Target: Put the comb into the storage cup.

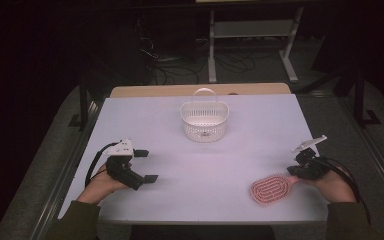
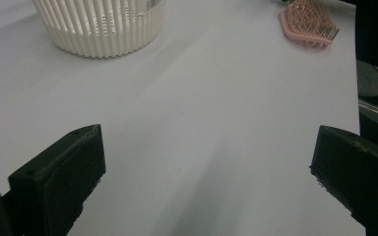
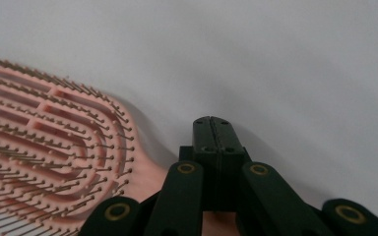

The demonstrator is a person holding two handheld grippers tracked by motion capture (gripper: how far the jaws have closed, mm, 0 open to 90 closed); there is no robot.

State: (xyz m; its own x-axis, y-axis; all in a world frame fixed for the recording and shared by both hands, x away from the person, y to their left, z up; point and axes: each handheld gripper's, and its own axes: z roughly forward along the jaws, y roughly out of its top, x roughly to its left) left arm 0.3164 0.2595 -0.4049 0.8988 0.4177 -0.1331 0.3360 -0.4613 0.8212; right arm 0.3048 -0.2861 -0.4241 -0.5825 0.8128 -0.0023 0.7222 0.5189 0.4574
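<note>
On the white table (image 1: 195,165), the slotted white basket (image 1: 205,121) stands mid-far. The pink paddle hairbrush (image 1: 271,189) lies near the right front edge. The right gripper (image 3: 212,129), jaws fully closed, seems pinched on its handle; lifting basketward looks next, while the left gripper (image 2: 206,172) waits wide open, empty.

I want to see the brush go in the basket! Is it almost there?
Not yet. The right gripper has shut by the handle of the pink hairbrush, which lies near the table's front edge. The white basket holds no brush. Lifting and dropping it in probably remain. The left gripper waits open.
</note>
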